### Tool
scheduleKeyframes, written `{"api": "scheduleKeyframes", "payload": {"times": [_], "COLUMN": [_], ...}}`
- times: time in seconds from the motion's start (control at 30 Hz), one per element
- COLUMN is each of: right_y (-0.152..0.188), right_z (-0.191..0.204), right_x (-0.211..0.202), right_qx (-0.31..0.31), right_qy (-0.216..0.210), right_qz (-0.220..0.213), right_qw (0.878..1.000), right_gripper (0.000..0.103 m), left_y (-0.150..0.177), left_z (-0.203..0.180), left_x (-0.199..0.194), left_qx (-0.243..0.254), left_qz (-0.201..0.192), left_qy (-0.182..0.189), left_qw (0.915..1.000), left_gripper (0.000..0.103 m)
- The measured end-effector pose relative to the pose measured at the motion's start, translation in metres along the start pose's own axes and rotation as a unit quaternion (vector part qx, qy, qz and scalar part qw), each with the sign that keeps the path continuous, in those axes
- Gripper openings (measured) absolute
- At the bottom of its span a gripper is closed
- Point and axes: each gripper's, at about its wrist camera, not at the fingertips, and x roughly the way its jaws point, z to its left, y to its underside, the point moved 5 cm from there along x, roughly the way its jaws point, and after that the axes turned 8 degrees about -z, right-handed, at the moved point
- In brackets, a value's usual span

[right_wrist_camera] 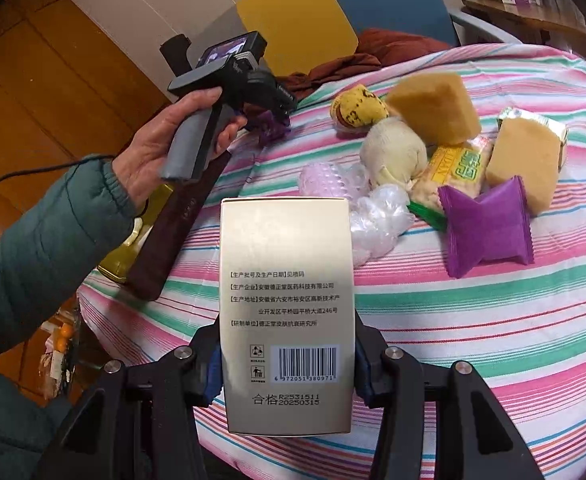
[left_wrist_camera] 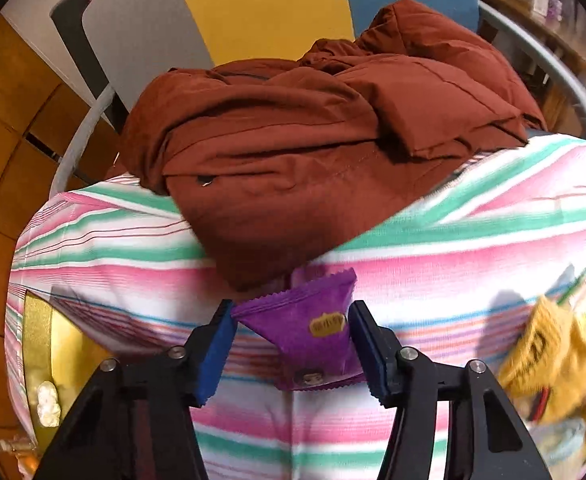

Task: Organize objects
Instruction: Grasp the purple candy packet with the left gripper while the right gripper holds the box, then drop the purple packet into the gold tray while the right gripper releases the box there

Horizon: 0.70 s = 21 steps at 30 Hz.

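A purple packet [left_wrist_camera: 313, 332] lies on the striped cloth [left_wrist_camera: 473, 248] (pink, green, white) beside a rust-brown jacket [left_wrist_camera: 313, 136].

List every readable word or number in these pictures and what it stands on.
On the box in the right gripper:
"6 972051 380971" under the barcode
"合格 R2531511 20250315"
"生产批号及生产日期" 见喷码
"安徽德正堂医药科技有限公司"
Purple packet in the left gripper: yellow label too blurred.
Green-and-yellow packet: print not legible.
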Motion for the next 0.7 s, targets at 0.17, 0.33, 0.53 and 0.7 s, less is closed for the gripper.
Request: {"api": "scheduleKeyframes", "payload": {"times": [0.17, 0.33, 0.53, 0.7], "right_y": [-0.002, -0.002, -0.005, -0.014], "right_z": [0.014, 0.036, 0.079, 0.131], "right_x": [-0.004, -0.002, 0.013, 0.041], "right_qx": [-0.011, -0.023, -0.057, -0.103], "right_qy": [0.002, -0.002, -0.017, -0.039], "right_qz": [-0.006, -0.010, 0.001, 0.012], "right_qw": [1.000, 1.000, 0.998, 0.994], "right_gripper": [0.050, 0.050, 0.050, 0.050], "left_y": [0.017, 0.054, 0.115, 0.157], "left_z": [0.022, 0.055, 0.124, 0.193], "left_x": [-0.048, -0.102, -0.152, -0.168], "left_qx": [0.028, 0.047, 0.044, 0.017], "left_qz": [-0.067, -0.119, -0.170, -0.191], "left_qy": [-0.004, 0.023, 0.006, -0.039], "left_qw": [0.9973, 0.9915, 0.9844, 0.9807], "left_gripper": [0.052, 0.052, 0.052, 0.052]}}
